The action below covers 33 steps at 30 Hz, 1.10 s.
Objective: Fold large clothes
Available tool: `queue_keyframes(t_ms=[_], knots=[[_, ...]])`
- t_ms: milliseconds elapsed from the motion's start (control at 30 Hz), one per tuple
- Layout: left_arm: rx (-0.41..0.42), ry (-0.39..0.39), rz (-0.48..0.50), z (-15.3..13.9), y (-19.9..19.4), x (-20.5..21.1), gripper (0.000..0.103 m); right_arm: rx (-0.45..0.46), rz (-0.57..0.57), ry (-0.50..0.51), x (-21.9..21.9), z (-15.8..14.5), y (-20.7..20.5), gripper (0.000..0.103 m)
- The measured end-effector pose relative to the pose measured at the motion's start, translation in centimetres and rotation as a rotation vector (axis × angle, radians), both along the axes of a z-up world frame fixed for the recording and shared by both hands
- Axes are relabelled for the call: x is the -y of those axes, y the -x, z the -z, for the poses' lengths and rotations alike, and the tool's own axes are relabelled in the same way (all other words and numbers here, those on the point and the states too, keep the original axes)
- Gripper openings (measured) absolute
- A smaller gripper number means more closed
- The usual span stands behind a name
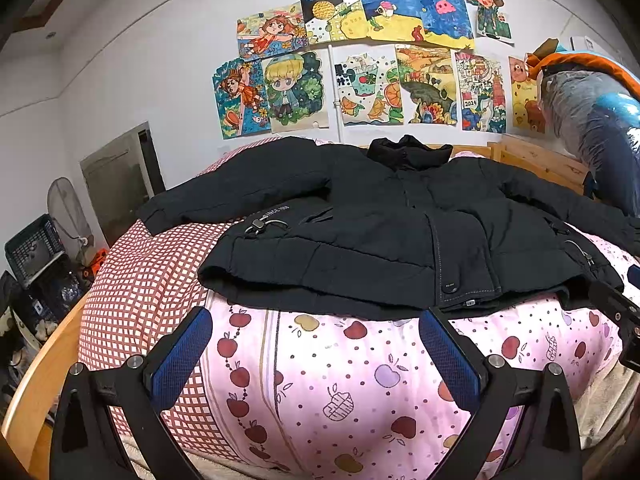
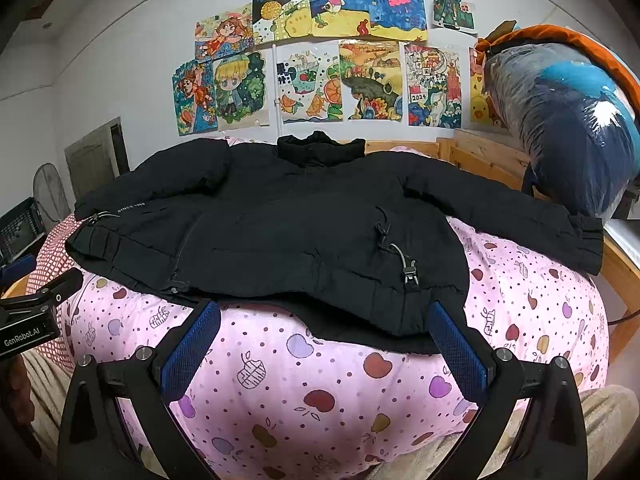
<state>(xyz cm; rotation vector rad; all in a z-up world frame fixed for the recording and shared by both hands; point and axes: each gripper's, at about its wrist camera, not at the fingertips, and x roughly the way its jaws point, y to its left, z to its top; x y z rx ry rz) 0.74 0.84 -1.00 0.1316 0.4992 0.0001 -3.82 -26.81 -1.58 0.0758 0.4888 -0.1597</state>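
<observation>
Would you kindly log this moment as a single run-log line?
stage: pre-grasp | black jacket: spread flat on pink quilt, sleeves out, unfolded | left gripper: open, empty | right gripper: open, empty, at hem

Children's drawings point(image 1: 360, 52) cover the white wall point(image 1: 140, 60) behind a wooden bed frame point(image 2: 480, 156).

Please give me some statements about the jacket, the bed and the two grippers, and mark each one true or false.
1. The black jacket lies spread out with both sleeves extended. True.
2. The left gripper is shut on the hem. False: its fingers are open and hold nothing.
3. The pink quilt has a fruit print. True.
4. The right gripper holds a sleeve. False: it is open and empty.
5. The wall behind the bed is bare. False: drawings hang there.
</observation>
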Motion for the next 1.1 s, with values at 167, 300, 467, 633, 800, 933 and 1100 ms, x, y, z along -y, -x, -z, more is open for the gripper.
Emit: queue_keyframes(t_ms=[167,300,467,633,800,933,1100], knots=[[-0.001,0.002,0.0,-0.01,-0.02,-0.05,0.103,-0.002,0.001,0.001,0.16,0.06,-0.01,0.102],[-0.001,0.0,0.0,0.02,-0.01,-0.03,0.103,-0.002,0.0,-0.003,0.22,0.13,-0.01,0.102],[-0.001,-0.001,0.0,0.06,-0.06,-0.09,0.103,-0.004,0.0,-0.005,0.31,0.09,-0.01,0.102],[-0.002,-0.001,-0.001,0.01,-0.07,-0.08,0.103,-0.005,0.0,-0.005,0.29,0.09,-0.07,0.102],[-0.002,-0.004,-0.001,0.11,-0.06,-0.22,0.103,-0.006,0.001,-0.006,0.27,0.02,-0.1,0.102],[-0.002,-0.004,-0.001,0.11,-0.03,-0.21,0.103,-0.007,0.0,-0.006,0.4,0.05,-0.12,0.102],[-0.003,-0.005,-0.002,0.13,-0.03,-0.23,0.103,-0.007,0.0,-0.009,0.3,-0.01,-0.11,0.102]])
